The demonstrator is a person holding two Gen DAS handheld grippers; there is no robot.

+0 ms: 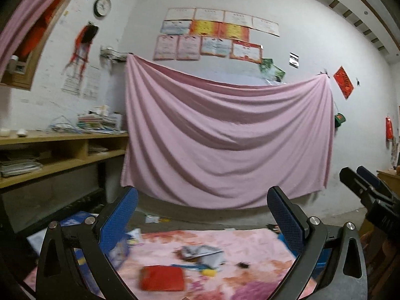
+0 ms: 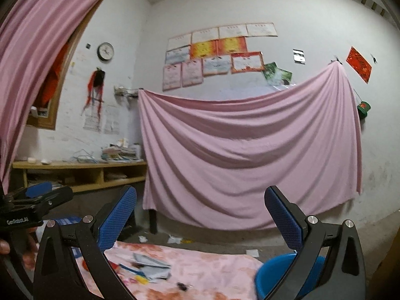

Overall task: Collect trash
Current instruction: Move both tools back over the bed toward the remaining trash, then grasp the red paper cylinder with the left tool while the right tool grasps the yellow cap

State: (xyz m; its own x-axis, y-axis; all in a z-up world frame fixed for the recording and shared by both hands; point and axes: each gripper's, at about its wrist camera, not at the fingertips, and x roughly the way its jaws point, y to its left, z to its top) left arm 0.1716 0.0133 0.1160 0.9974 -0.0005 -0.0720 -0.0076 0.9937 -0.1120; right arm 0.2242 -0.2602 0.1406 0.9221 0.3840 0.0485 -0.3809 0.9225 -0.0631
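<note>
On a pink flowered cloth (image 1: 250, 250) lie scraps of trash: a flat red packet (image 1: 162, 278), a crumpled silver and white wrapper (image 1: 202, 253), a small yellow piece (image 1: 209, 272) and a small dark bit (image 1: 243, 265). My left gripper (image 1: 202, 215) hangs open above them, nothing between its blue pads. My right gripper (image 2: 200, 212) is also open and empty, raised over the same cloth (image 2: 212, 270), with the wrapper (image 2: 152, 266) low left and a blue basin (image 2: 277, 272) behind its right finger. Each gripper shows at the edge of the other's view.
A pink sheet (image 1: 225, 137) hangs on the far wall. A wooden shelf (image 1: 62, 150) with stacked papers runs along the left wall. More paper scraps (image 2: 175, 239) lie on the concrete floor beyond the cloth. A hand (image 2: 5, 246) holds the left gripper.
</note>
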